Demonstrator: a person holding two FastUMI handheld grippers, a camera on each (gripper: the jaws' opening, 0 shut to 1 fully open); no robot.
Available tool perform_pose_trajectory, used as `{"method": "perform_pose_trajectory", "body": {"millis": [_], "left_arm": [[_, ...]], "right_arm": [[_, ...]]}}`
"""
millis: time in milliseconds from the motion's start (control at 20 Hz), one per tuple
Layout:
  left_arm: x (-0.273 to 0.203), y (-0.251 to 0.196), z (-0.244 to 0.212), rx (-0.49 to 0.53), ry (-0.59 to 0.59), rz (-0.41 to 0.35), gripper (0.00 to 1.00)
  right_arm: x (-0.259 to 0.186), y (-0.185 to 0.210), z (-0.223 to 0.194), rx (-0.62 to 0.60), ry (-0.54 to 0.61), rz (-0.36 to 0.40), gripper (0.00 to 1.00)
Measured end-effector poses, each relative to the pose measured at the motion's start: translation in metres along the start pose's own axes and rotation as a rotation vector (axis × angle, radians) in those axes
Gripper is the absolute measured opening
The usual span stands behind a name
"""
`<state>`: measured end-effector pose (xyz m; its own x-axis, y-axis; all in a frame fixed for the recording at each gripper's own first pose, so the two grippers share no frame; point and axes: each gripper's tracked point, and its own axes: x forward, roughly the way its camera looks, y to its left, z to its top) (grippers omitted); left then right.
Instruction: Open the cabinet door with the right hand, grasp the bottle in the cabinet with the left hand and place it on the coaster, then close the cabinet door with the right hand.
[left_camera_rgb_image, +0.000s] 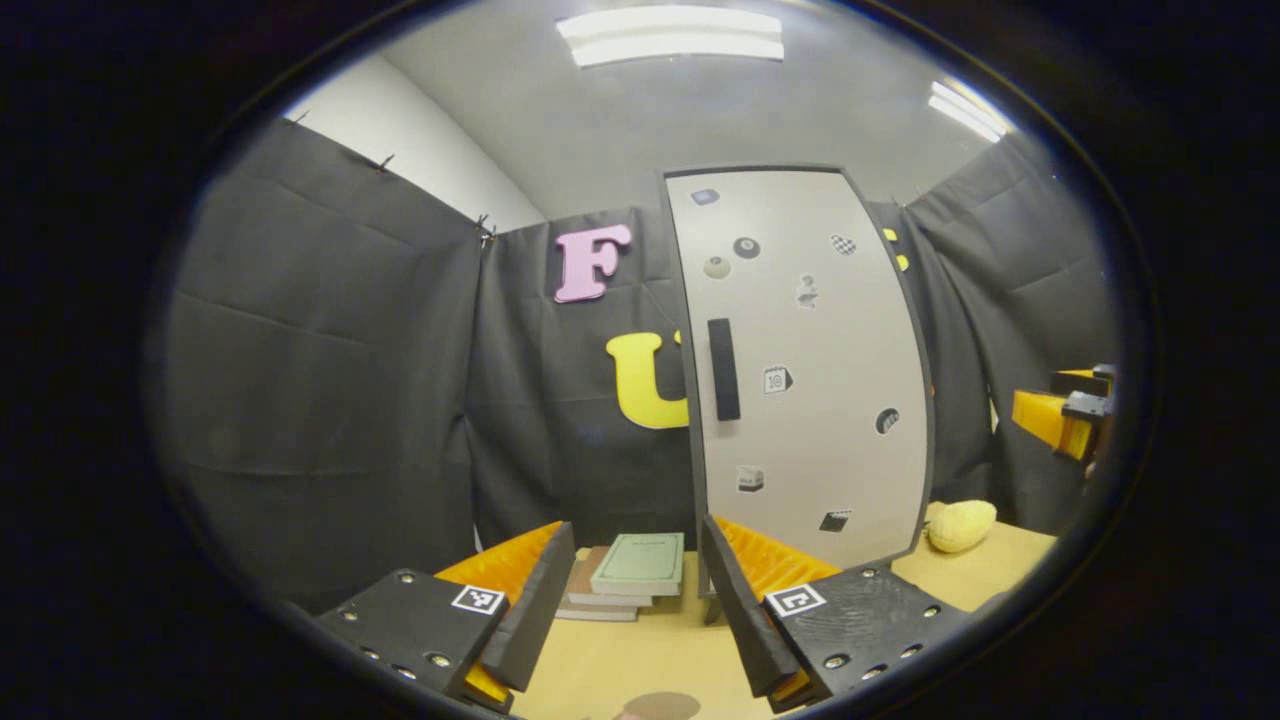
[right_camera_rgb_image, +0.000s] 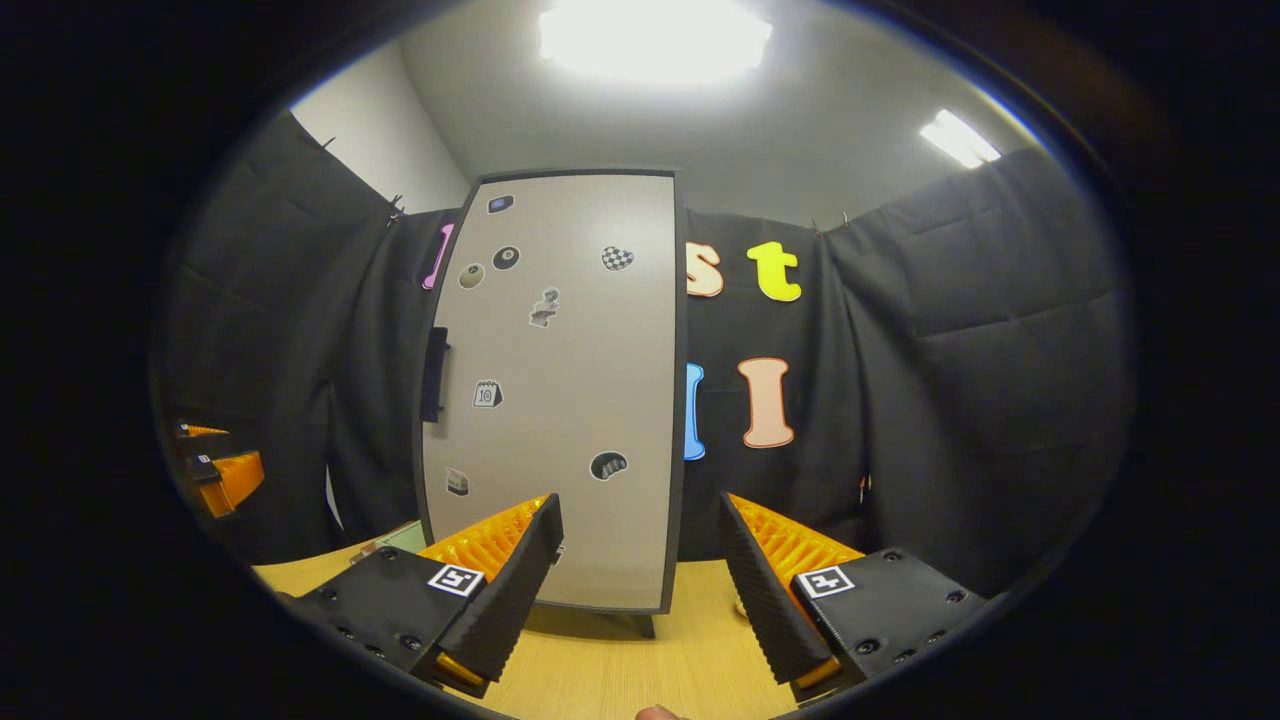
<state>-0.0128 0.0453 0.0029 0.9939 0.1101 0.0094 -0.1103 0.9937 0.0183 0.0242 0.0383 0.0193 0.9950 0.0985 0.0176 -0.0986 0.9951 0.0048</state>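
Observation:
A tall pale grey cabinet (left_camera_rgb_image: 810, 370) with a dark frame stands upright on the wooden table, its door shut and covered with small stickers. A dark vertical handle (left_camera_rgb_image: 723, 368) sits near the door's left edge. In the right gripper view the same cabinet (right_camera_rgb_image: 560, 390) stands just ahead, its handle (right_camera_rgb_image: 435, 374) at the left edge. My left gripper (left_camera_rgb_image: 637, 545) is open, low over the table in front of the cabinet. My right gripper (right_camera_rgb_image: 640, 530) is open too, a short way in front of the door. A brown round coaster (left_camera_rgb_image: 660, 706) lies on the table below the left gripper.
A stack of books (left_camera_rgb_image: 630, 575) with a green cover on top lies left of the cabinet's foot. A yellow soft object (left_camera_rgb_image: 960, 525) lies on the table (left_camera_rgb_image: 1000, 575) to the cabinet's right. The right gripper (left_camera_rgb_image: 1065, 415) shows at the far right of the left gripper view.

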Motion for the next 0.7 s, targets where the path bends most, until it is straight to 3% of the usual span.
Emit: {"method": "perform_pose_trajectory", "body": {"millis": [100, 700], "left_arm": [[-0.005, 0.012, -0.001, 0.011, 0.001, 0.022, 0.76], [-0.045, 0.117, -0.015, 0.063, 0.03, 0.216, 0.79]], "right_arm": [[0.007, 0.012, 0.007, 0.005, -0.003, 0.028, 0.98], [0.068, 0.11, 0.076, 0.039, -0.066, 0.219, 0.98]]}}
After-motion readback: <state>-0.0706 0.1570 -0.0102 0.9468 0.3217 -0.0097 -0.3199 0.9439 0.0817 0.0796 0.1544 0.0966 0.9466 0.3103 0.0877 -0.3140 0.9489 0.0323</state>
